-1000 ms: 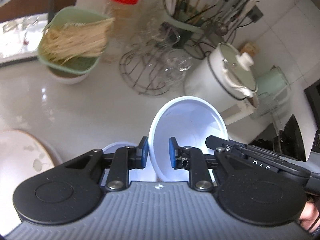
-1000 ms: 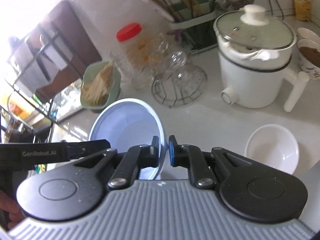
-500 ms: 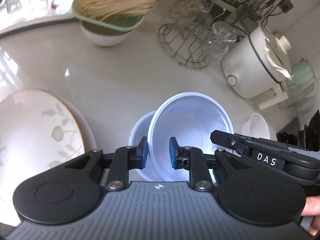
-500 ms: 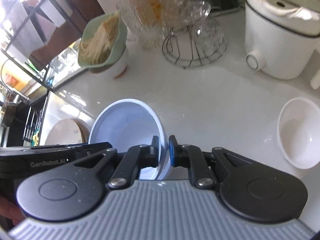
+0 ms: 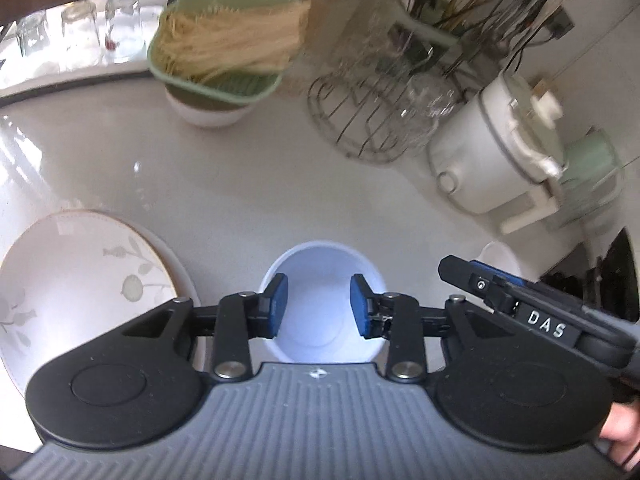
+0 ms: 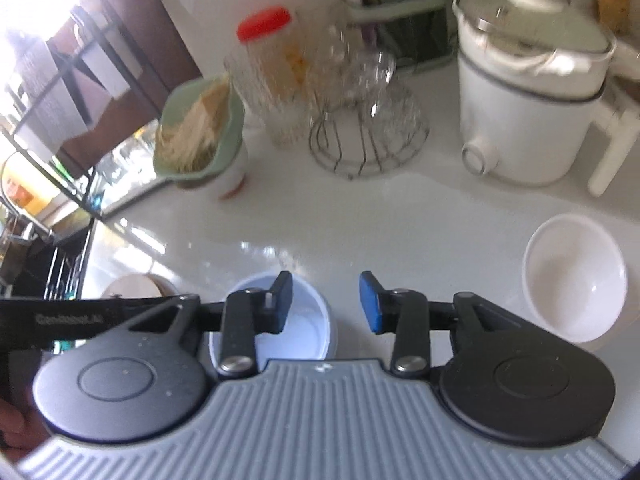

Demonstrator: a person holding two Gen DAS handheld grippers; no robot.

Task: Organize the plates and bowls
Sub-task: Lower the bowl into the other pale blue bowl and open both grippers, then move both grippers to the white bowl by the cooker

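Both hand-held grippers hang with jaws spread wide and nothing between their blue pads above a glossy white countertop [image 5: 248, 184]. The left gripper [image 5: 319, 305] is poised directly over a round pale-blue plastic bowl [image 5: 320, 276] that sits upright on the counter, its smooth interior showing between the parted fingers. The right gripper [image 6: 326, 305] hovers just to the right of the same bowl [image 6: 308, 320], its left finger overlapping the rim in that view.

A flat round white ceramic plate [image 5: 76, 280] with a grey leaf motif and a thin brown edge lies just left of the bowl. A smaller glossy white ceramic bowl [image 6: 574, 276] rests well apart on the right.

Farther back stand a green plastic basket of dry noodles [image 5: 224, 52] perched on a white bowl, a wire rack holding clear glasses [image 5: 372, 120], a red-lidded jar [image 6: 266, 64], a cutlery holder [image 5: 480, 12] and a white electric pot with a glass lid [image 6: 528, 92].
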